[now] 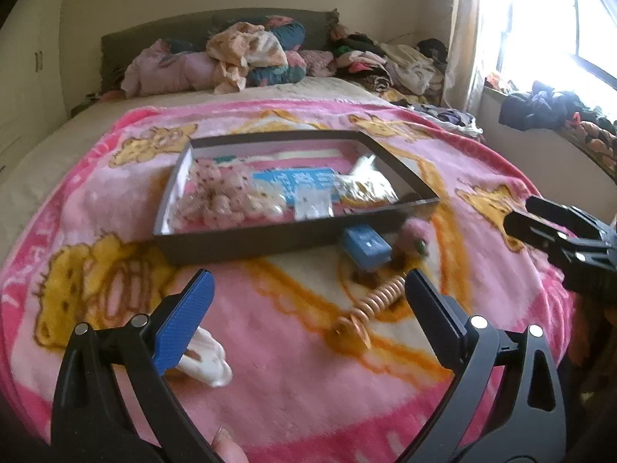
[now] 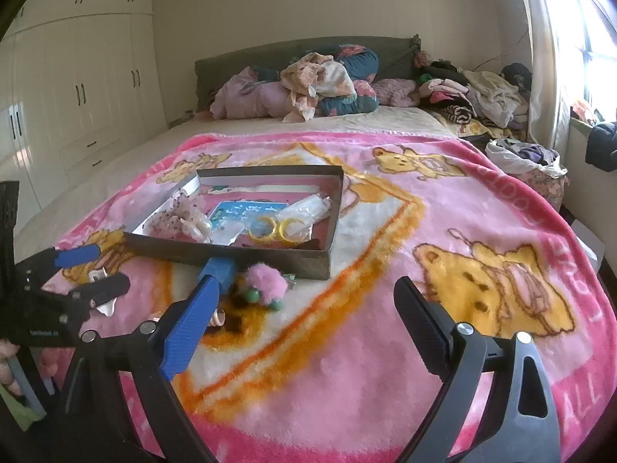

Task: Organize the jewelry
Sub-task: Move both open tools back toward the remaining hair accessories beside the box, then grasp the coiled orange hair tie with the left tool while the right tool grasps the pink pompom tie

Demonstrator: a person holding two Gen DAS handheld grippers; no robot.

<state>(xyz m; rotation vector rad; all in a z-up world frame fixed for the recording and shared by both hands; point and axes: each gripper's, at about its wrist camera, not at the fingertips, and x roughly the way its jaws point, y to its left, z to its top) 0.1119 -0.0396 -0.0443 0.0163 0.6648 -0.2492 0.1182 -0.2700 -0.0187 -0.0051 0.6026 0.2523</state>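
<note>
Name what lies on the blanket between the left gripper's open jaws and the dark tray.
In the left wrist view, a coiled bead bracelet and a small blue box lie between the left gripper and the tray.

We hold our left gripper wide open and low. Our right gripper is wide open too, beside it.

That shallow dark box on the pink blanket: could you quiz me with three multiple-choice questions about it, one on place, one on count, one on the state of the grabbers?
1. Where does the small blue box lie?
A. inside the tray
B. on the blanket against the tray's near wall
C. on the pillows

2. How many yellow rings are in the tray?
A. two
B. four
C. none

3. The right gripper is:
A. shut on a ring
B. open, holding nothing
C. shut empty

Answers: 1 B, it sits outside the wall. 2 A, a pair lies side by side. 3 B, its fingers are spread.
</note>
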